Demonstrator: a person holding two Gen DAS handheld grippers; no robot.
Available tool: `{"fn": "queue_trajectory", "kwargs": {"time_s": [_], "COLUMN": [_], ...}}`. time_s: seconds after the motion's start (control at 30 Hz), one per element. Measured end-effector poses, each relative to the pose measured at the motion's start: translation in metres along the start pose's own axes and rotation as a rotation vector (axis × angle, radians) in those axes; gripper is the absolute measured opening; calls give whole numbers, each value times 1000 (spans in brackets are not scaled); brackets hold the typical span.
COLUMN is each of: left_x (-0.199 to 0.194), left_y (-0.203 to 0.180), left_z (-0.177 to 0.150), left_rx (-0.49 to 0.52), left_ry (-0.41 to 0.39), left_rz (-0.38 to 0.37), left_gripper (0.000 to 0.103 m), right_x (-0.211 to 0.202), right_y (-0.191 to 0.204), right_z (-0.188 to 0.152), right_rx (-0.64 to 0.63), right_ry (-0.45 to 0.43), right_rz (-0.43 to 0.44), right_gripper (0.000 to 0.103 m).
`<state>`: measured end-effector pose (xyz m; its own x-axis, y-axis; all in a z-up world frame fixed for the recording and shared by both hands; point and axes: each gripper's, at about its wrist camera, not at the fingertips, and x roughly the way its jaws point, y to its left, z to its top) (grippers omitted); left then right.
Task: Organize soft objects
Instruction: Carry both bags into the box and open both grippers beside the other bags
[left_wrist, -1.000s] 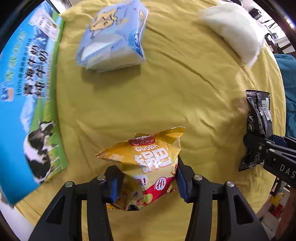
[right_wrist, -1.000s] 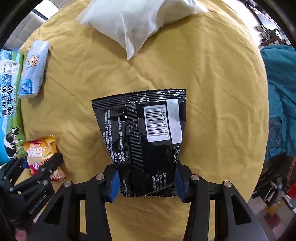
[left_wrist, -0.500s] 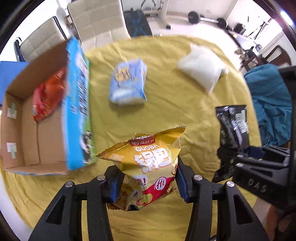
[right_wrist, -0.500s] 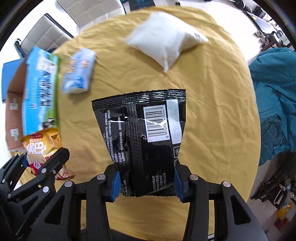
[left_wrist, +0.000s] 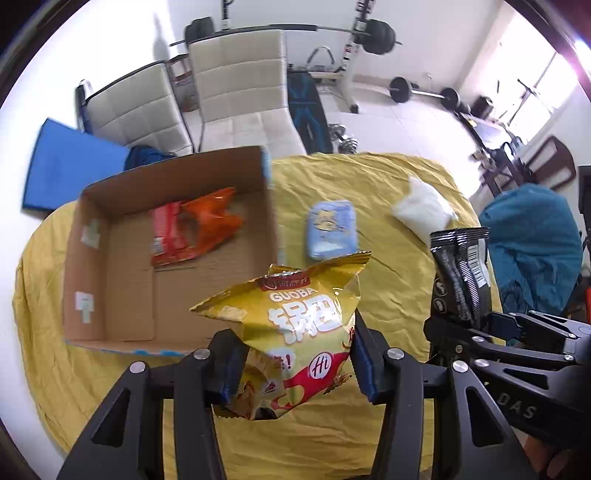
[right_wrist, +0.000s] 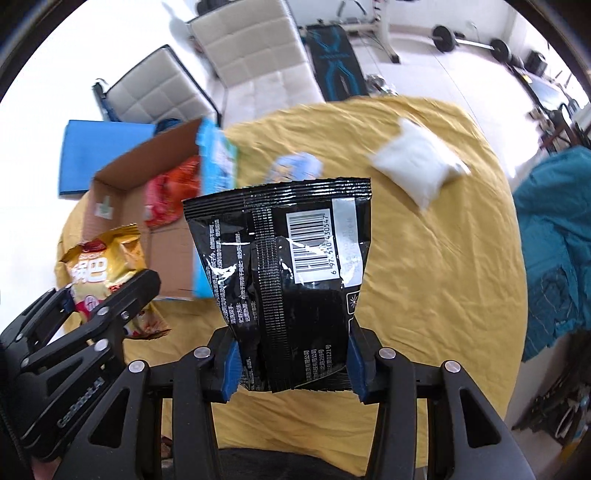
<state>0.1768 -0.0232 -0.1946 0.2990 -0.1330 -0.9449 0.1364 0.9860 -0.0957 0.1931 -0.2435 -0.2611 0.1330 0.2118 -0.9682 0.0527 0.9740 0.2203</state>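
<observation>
My left gripper (left_wrist: 293, 360) is shut on a yellow snack bag (left_wrist: 295, 317) and holds it above the yellow tablecloth, just right of the open cardboard box (left_wrist: 122, 291). The box holds a red and an orange packet (left_wrist: 192, 229). My right gripper (right_wrist: 293, 363) is shut on a black snack bag (right_wrist: 288, 273), held up to the right of the left one. The black bag also shows in the left wrist view (left_wrist: 461, 273), and the yellow bag in the right wrist view (right_wrist: 99, 266). A blue tissue pack (left_wrist: 332, 229) and a white pillow bag (left_wrist: 424, 210) lie on the cloth.
The round table has a yellow cloth (left_wrist: 391, 184). Two white chairs (left_wrist: 240, 96) stand behind it, with a blue mat (left_wrist: 70, 166) at the left. A teal cloth heap (left_wrist: 535, 240) is at the right. Gym gear stands at the back.
Both grippers rose and tilted up with their bags. The view went from close above the cloth to the whole table, and the box's inside came into sight.
</observation>
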Motion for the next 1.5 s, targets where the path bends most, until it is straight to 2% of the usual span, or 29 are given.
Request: {"fn": "queue_trajectory", "kwargs": {"time_s": [0.23,0.43,0.6,0.87,1.1,1.33,1.5], "left_x": [-20,-17,10,95,163,199,212], "left_y": [66,128,187,261,281,276,272], "left_z": [3,13,27,48,67,87,94], "left_rx": [-68,-114,-150,-232,-258,-219,-204], "left_ry": [-35,-20,31,191,296,337,356], "left_rz": [0,3,41,30,-17,-11,-16], "left_gripper": [46,46,46,46,47,47,48], "right_x": [-3,23,74,179,235,268,277], "right_y": [70,126,158,177,178,177,179], "right_z": [13,30,51,78,81,80,85], "right_rx": [-57,-92,-95,-53,-31,-28,-31], "right_ry": [-20,5,52,191,275,325,333], "right_rz": [32,52,53,23,-37,-75,-92], "right_gripper": [48,48,48,48,48,49,50]}}
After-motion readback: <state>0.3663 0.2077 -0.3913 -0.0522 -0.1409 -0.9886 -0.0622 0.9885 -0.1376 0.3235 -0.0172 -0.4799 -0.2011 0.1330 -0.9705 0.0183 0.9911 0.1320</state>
